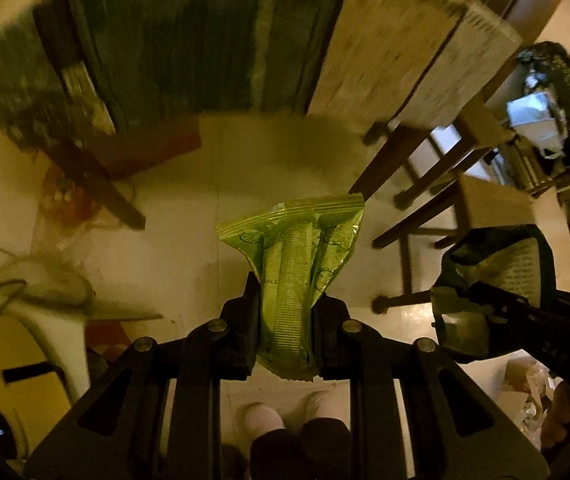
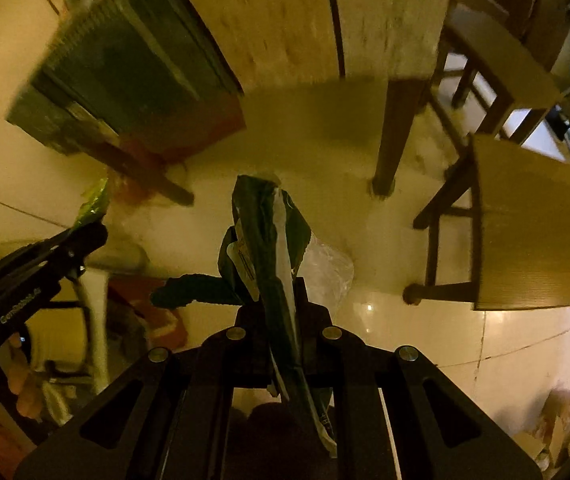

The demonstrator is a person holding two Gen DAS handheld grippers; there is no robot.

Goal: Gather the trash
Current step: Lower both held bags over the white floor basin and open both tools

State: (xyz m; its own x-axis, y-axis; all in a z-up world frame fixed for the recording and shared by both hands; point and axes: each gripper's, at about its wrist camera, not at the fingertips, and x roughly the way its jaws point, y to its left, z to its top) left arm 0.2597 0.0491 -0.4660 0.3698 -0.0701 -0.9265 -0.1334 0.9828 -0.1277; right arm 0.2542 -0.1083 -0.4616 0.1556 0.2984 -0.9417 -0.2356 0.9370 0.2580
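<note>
Lime-green wrapper (image 1: pixel 291 280) held clear of floor, pinched lengthwise by our left gripper (image 1: pixel 287 300), jaws clamped on its lower half; flat, crinkled, sealed seam down middle, top flaring out. Dark green wrapper (image 2: pixel 273 264) with white inner strip, crumpled and twisted, clamped in our right gripper (image 2: pixel 275 300), clear film (image 2: pixel 327 268) bunched beside it. We judge pickup done for both pieces; drop-off left, no bin clearly in view. Beyond: tiled floor (image 1: pixel 213 184), wooden chair (image 2: pixel 533 228), table leg (image 2: pixel 389 140). More litter possibly at floor edge (image 1: pixel 525 384), too blurred to tell.
</note>
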